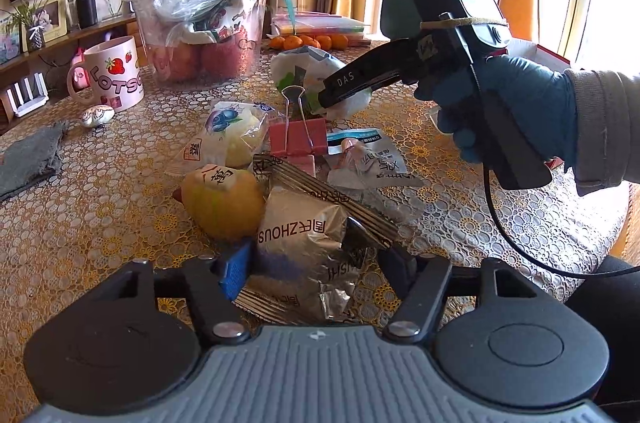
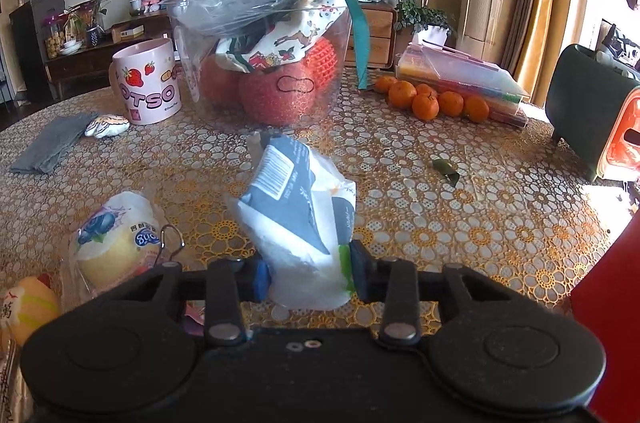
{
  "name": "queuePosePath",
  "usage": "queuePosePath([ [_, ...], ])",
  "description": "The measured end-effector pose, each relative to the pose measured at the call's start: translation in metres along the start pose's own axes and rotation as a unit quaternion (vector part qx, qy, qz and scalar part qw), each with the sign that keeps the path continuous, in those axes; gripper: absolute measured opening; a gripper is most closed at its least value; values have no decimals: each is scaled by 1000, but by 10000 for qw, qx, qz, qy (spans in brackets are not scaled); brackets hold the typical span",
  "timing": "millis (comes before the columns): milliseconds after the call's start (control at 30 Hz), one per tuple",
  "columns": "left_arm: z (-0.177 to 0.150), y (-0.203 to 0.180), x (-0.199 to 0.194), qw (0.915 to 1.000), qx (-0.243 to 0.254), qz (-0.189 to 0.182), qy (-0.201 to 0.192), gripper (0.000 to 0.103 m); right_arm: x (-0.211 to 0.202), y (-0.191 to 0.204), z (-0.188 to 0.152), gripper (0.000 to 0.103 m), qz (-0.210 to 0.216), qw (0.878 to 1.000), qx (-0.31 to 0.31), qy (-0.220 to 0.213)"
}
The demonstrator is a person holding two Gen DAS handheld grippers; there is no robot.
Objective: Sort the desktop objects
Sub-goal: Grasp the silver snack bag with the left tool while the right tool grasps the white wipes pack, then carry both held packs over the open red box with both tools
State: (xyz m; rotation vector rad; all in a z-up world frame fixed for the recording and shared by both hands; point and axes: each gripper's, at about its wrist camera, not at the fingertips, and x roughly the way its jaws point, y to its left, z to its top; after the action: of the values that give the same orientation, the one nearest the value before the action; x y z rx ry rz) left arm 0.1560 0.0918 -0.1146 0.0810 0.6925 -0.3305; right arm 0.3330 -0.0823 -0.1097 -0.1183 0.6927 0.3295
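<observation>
One pink mug [image 2: 146,85] lettered "LOTSO" with strawberries is taken as the landmark on the counter [image 2: 460,207]. To its right, one clear tub [image 2: 264,63] of red fruit is seen, topped by a plastic bag. Further right of the mug, past the tub, six mandarins [image 2: 426,99] are counted in a row in front of one stack of coloured folders [image 2: 460,75]. Left of the mug, one grey cloth [image 2: 50,143] and one small painted pebble [image 2: 106,125] are laid.

In front of the mug, nearer the cameras, one white-and-blue crumpled packet [image 2: 300,219] bearing a barcode is gripped by the right gripper [image 2: 308,277], whose jaws are pressed against its lower end; its long axis is nearly upright, leaning away toward the tub. The packet is held above the counter, in front of the tub.

One silver foil pouch [image 1: 300,235] printed "ZHOUS…" is found between the jaws of the left gripper [image 1: 312,263], which stand spread on either side of it; whether it is touched cannot be told. Around it are seen one yellow toy [image 1: 222,201] marked with a Chinese character, one blueberry-printed wrapped bun [image 1: 230,135], one pink binder clip [image 1: 298,139] with its handles pointing toward the tub, and one torn white sachet [image 1: 366,159].
</observation>
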Motion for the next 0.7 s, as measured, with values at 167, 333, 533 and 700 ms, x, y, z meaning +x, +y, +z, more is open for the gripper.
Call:
queuePosePath([
  [167, 2, -4, -5, 10000, -8, 60, 18, 55, -11, -10, 0, 35, 5, 9999, 118, -80],
  [333, 7, -7, -15, 9999, -97, 64, -61, 55, -28, -18, -3, 35, 27, 9998, 168, -124],
  [533, 15, -14, -31, 9997, -150, 66, -175, 55, -55, -30, -15, 35, 145, 9993, 319, -106],
  [700, 25, -28, -40, 9996, -115, 113, -238, 55, -86, -39, -26, 35, 208, 9987, 451, -127],
])
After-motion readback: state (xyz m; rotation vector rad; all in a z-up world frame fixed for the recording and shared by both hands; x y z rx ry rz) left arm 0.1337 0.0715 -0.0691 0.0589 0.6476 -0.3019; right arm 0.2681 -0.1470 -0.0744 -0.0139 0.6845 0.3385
